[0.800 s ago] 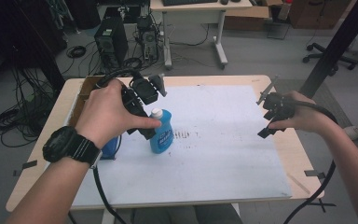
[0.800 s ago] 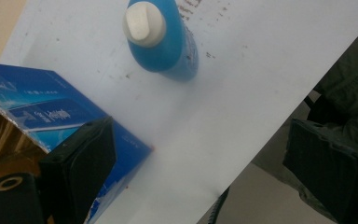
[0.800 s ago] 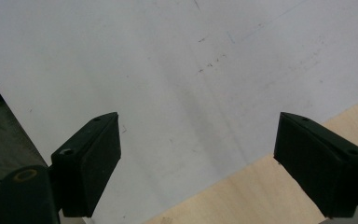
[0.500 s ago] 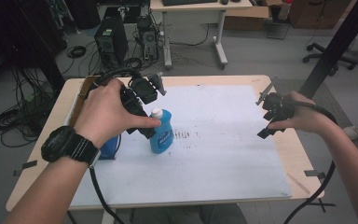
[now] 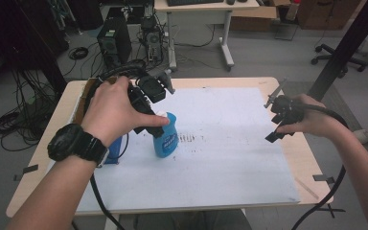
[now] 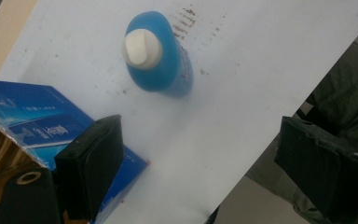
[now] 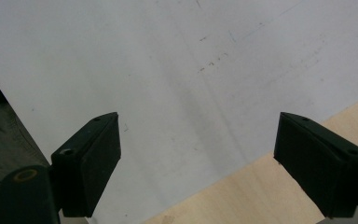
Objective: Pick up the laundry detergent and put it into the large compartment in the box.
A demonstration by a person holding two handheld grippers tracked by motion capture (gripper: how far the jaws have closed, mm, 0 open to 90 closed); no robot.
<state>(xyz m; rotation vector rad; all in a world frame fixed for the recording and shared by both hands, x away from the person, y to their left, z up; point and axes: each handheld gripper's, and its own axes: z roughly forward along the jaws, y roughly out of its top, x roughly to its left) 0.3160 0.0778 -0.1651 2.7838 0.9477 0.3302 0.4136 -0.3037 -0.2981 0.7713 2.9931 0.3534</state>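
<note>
We hold the left gripper (image 6: 200, 163) above the table, its jaws spread wide with nothing between them; they look straight down at a blue bottle (image 6: 161, 56) with a white cap (image 6: 142, 46), which stands upright on the white sheet (image 6: 242, 70). In the high view our left hand (image 5: 112, 112) hovers just over that bottle (image 5: 166, 136), hiding part of the cap. A blue box (image 6: 51, 126) lies just beside the bottle, under the left jaw, its open cardboard flap at the sheet's edge. Brown smudges (image 5: 189, 139) mark the sheet next to the bottle. Well apart, our right hand (image 5: 311, 120) holds the right gripper (image 7: 198, 163) near the sheet's right edge, jaws likewise wide and empty, over the border of sheet and bare wooden table (image 7: 261, 191).
</note>
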